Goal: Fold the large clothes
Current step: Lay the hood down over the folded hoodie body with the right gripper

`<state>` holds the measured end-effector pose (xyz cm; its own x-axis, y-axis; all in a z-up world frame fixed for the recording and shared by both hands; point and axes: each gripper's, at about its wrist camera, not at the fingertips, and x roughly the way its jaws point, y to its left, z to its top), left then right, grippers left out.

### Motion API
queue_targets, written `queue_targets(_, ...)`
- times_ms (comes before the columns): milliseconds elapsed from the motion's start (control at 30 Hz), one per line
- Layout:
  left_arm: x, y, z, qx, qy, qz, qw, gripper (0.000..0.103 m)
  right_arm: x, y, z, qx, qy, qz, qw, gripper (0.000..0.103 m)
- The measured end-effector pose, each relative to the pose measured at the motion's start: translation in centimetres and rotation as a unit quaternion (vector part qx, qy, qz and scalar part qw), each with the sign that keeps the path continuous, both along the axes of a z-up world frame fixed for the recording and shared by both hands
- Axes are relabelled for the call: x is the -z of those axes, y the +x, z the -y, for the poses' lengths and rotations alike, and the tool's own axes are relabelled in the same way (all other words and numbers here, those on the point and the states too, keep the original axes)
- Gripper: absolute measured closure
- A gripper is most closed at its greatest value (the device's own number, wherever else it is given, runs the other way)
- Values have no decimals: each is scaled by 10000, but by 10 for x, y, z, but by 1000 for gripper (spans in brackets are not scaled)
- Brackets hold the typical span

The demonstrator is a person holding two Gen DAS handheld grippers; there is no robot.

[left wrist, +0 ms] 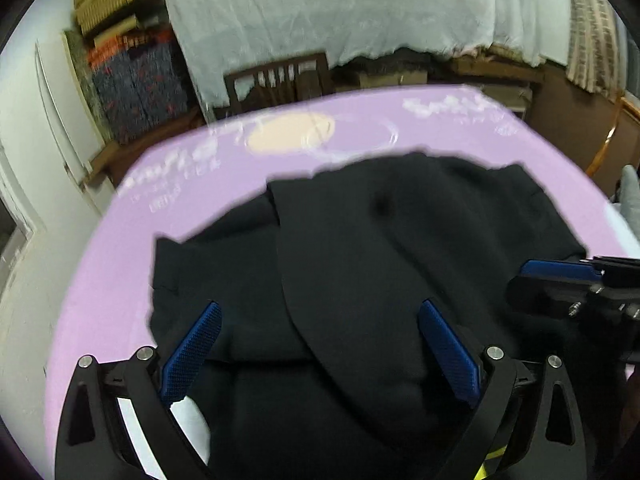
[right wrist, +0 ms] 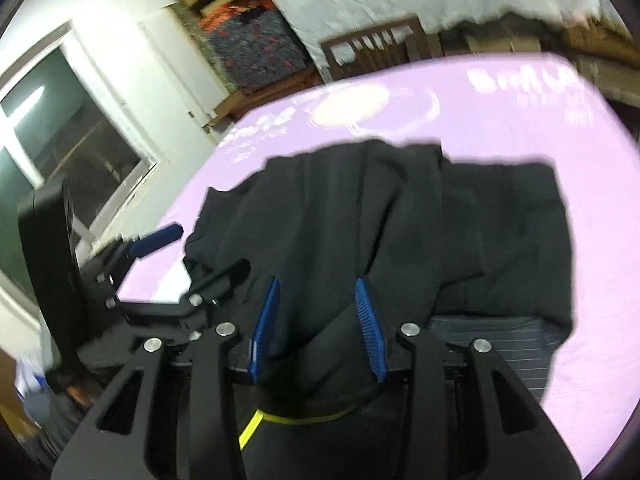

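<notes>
A large black garment (left wrist: pixel 380 248) lies partly folded on a purple table cover (left wrist: pixel 120 248). It also shows in the right wrist view (right wrist: pixel 400 220), with a grey pinstriped lining (right wrist: pixel 492 340) at its near right edge. My left gripper (left wrist: pixel 320 320) is open, its blue pads wide apart over the near part of the cloth, which bulges up between them. My right gripper (right wrist: pixel 318 292) is open with a fold of black cloth between its blue pads. The right gripper shows at the right of the left wrist view (left wrist: pixel 568 280); the left gripper shows at the left of the right wrist view (right wrist: pixel 160 240).
The purple cover (right wrist: pixel 520 120) carries white print and a pale oval patch (left wrist: pixel 290 134). A wooden chair (left wrist: pixel 276 80) stands behind the table under a white hanging sheet (left wrist: pixel 340 12). Stacked textiles (left wrist: pixel 136 84) fill shelves at the back left. A window (right wrist: pixel 60 128) is on the left wall.
</notes>
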<state>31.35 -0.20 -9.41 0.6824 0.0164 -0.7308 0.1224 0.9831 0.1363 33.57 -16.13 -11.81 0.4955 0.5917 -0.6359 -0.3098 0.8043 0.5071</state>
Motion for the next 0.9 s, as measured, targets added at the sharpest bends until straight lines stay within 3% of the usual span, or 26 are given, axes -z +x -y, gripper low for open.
queue_targets(67,20,12,-13,-125,-208,-273,9993,3,18,9,10,107,195,-218,9995,68)
queue_targets(167,27,17,-32,-122,-809,-419,9958,3,38,15,25,25,774,-434,9960,72)
queue_targets(600,25,10,-33,-99,-665,-370,9971,3,36,18,38,-90,973,-647,9931,73)
queue_targets(667,17,1,-33,-119,-546,-331,9979,3,29,8,43,47,864,-648,9941,71)
queue_targets(833,-4,-40,-32,180,-870,-144,9959,3,7,-34,50,118,896,-410,9951,60)
queue_targets(900,-2,-49,-26,213,-777,-124,9967,3,5,-46,43,34,883,-401,9953,60)
